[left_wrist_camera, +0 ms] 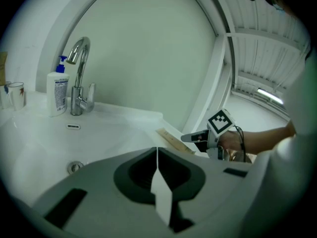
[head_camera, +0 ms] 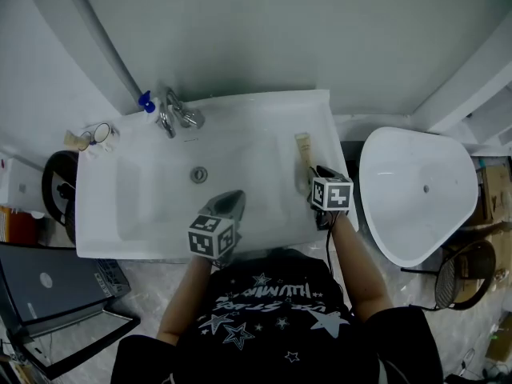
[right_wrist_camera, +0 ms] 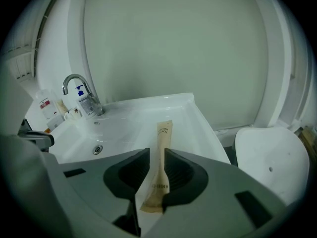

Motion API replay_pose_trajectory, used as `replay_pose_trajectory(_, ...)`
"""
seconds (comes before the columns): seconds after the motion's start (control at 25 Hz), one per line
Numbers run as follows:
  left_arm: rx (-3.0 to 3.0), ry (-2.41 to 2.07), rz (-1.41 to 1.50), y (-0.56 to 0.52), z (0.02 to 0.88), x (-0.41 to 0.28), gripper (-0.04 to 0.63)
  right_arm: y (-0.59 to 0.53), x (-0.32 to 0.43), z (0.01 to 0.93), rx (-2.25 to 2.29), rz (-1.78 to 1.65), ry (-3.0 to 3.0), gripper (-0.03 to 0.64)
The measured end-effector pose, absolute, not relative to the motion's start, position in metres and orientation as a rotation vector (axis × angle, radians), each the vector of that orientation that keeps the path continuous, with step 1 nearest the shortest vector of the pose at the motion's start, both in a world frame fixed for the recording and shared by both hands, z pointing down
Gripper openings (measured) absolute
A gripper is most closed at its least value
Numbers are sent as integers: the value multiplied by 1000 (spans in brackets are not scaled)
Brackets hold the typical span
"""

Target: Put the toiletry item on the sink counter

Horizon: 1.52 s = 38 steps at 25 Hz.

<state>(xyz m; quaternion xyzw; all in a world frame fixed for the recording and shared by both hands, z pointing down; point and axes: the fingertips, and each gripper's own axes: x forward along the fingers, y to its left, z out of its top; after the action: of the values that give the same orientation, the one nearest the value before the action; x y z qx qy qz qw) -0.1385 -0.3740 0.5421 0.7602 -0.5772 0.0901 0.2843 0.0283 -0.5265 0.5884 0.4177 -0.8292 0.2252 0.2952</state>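
Jaws of the right gripper (right_wrist_camera: 157,155) are clenched on the tube (right_wrist_camera: 163,133), pinching it near its lower end so that most of its length sticks out ahead of them. The tube sits over the narrow strip along the right edge of the bench (head_camera: 318,118), pointing toward the back edge; I cannot tell whether its far end already rests on the surface or hangs just above it. The left gripper (left_wrist_camera: 157,150) has its jaws pressed together on nothing and hovers over the front of the basin (head_camera: 160,190), well apart from the tube.

The strip is the risk (it is hardly wider than the tube). On one side the surface slopes down into the basin, on the other it ends at the right edge. If the jaws let go while the tube is lifted or tilted, it would likely slide toward the drain (head_camera: 199,174) or tip off the edge. A soft tube may also cling to one jaw and be dragged askew as the gripper backs away. Lowering it flat before release looks safest.
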Motion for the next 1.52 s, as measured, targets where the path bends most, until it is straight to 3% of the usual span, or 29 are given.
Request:
replay_pose_trajectory(0.44, 2118, -1464, 269, -343, 538, -148, 21, -477, 24, 555, 1233, 497, -2258, 79)
replay_pose_trajectory(0.72, 2177, -1396, 290, -317, 538, -158, 21, -432, 15, 546, 1316, 517, -2256, 23)
replay_pose_trajectory(1.52, 2226, -1358, 283, -283, 527, -169, 21, -361, 12, 554, 1361, 579, -2266, 20)
